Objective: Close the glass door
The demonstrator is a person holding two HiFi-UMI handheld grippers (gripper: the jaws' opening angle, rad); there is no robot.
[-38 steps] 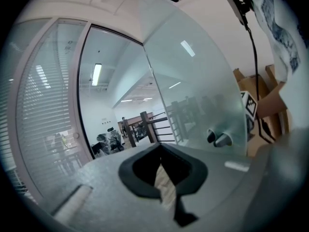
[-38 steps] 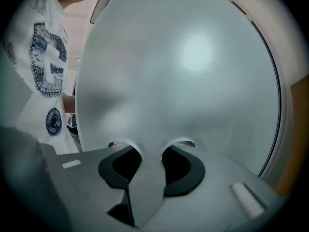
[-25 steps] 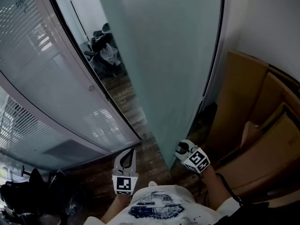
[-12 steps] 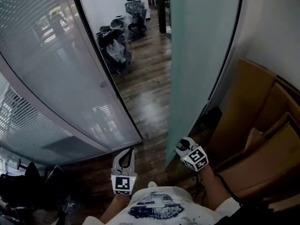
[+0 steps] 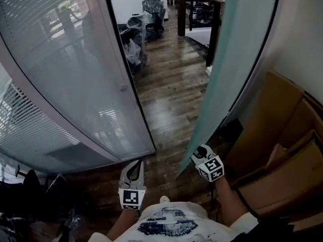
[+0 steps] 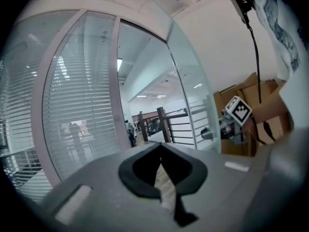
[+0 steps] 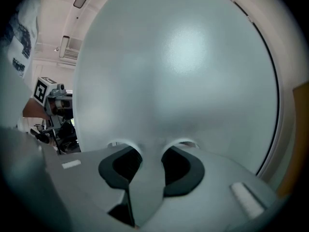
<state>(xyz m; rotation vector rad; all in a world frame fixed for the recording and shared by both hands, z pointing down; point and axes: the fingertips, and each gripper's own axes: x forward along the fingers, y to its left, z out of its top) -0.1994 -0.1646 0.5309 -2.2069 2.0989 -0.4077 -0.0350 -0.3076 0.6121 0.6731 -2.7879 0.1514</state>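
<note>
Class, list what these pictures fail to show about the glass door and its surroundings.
1. Head view: the top of the glass door, cut off by the upper edge.
2. Right gripper view: whatever lies behind the door, hidden by its frosted pane.
3. Head view: the far furniture, too small to identify.

A dark wood-plank floor stretches toward black office chairs and a dark post-and-rail banister. A glazed partition with slatted blinds curves along the left. Cardboard boxes stand by the white wall on the right.
</note>
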